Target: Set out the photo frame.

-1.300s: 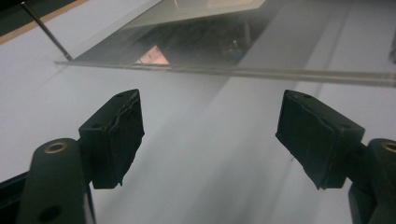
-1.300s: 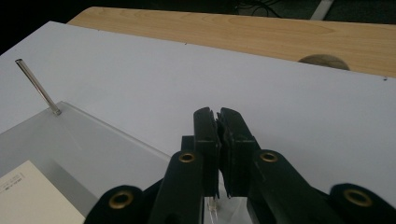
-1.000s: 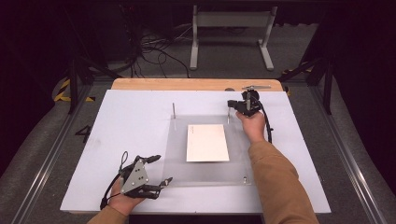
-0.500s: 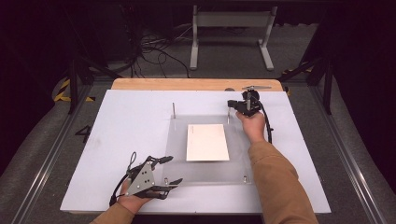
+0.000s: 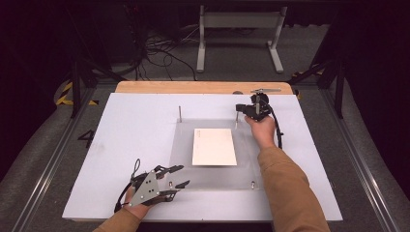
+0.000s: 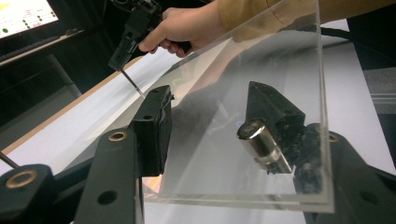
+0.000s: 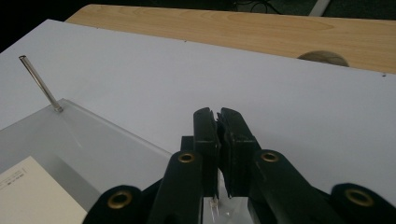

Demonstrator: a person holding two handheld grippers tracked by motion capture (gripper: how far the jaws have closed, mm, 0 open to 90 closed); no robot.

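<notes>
Acrylic plate (image 5: 212,164) mid-frame, cream card (image 5: 214,146) lying on it. Left gripper (image 5: 175,176) wide open around near-left post (image 6: 261,144). Right gripper (image 5: 240,108) clamped on far-right pin (image 5: 236,121).

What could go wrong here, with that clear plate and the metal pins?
1. The left gripper is open around a short peg at the clear acrylic plate's near corner; closing off-centre might shove the plate.
2. The right gripper looks shut on a thin upright pin; a tug could bend it.
3. The loose-looking paper card might slide if the plate tilts.
</notes>
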